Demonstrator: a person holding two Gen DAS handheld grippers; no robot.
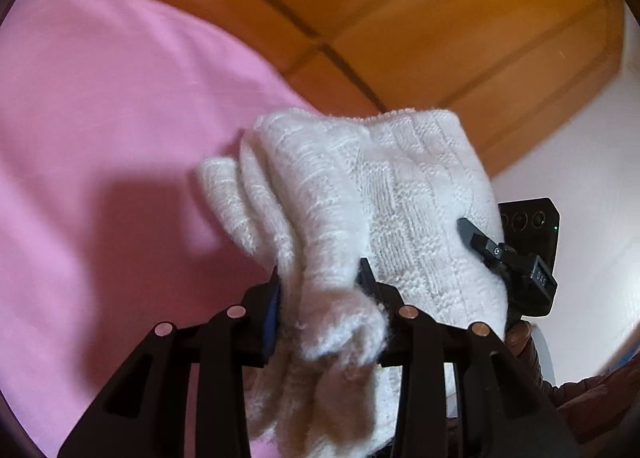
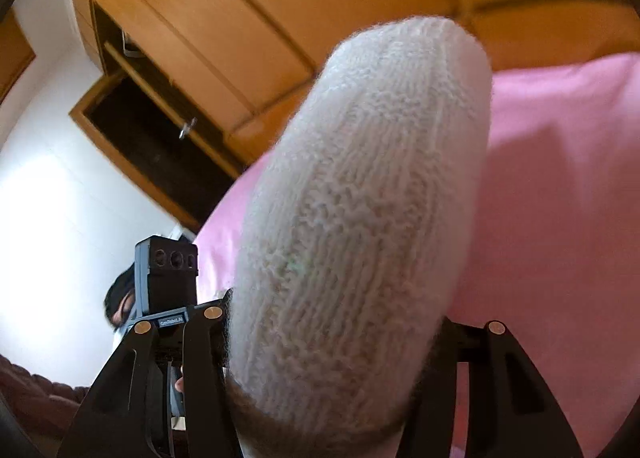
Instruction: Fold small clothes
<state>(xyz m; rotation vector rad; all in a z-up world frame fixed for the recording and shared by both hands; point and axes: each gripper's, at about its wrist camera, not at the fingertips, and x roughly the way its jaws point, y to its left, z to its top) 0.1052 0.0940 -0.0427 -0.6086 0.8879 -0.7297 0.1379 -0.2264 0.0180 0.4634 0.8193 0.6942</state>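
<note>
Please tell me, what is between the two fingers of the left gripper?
In the left wrist view, a bunched part of the white knitted garment fills the gap between the fingers of the left gripper; they pinch it.

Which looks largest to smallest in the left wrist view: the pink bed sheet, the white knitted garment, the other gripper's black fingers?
1. Pink bed sheet, the largest.
2. White knitted garment; nearness to the camera enlarges it.
3. Other gripper's black fingers, the smallest; partly hidden.

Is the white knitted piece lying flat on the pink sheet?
No. The white knitted piece is bunched between both grippers, its top standing against the wooden wardrobe.
</note>
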